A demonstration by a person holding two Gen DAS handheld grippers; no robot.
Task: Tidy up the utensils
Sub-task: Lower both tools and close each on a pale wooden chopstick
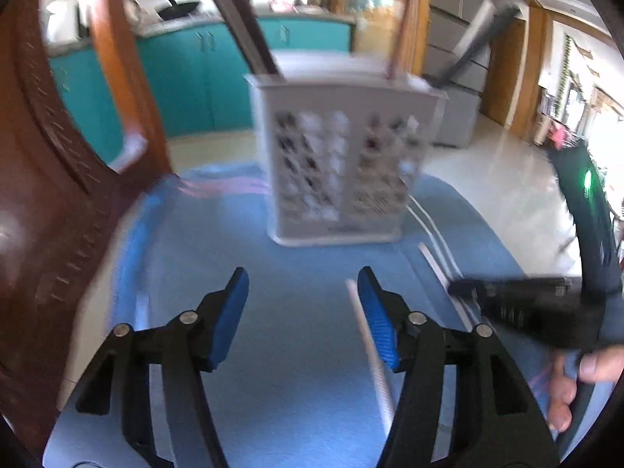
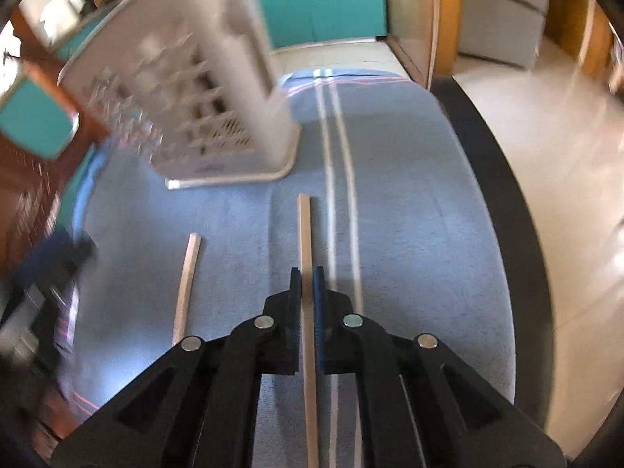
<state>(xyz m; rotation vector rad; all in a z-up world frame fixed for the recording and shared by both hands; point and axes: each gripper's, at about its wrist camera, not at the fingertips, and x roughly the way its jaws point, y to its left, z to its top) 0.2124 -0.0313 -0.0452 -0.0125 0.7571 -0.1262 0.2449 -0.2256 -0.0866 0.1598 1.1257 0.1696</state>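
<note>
A blue cloth (image 2: 409, 202) covered the tabletop, and a white perforated utensil holder (image 1: 343, 163) stood toward its far edge, with what looked like dark utensils leaning out of it. The right gripper (image 2: 307, 284) had its jaws pinching a pale chopstick (image 2: 305, 230) lying near the right edge. The left gripper (image 1: 302, 296) hovered with jaws spread; beside its right jaw lay a second chopstick (image 1: 374, 358).

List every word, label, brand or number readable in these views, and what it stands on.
None can be read.
White utensil holder: a small dark mark low on its front, too blurred to read.
Chopsticks and blue cloth: no print visible.
</note>
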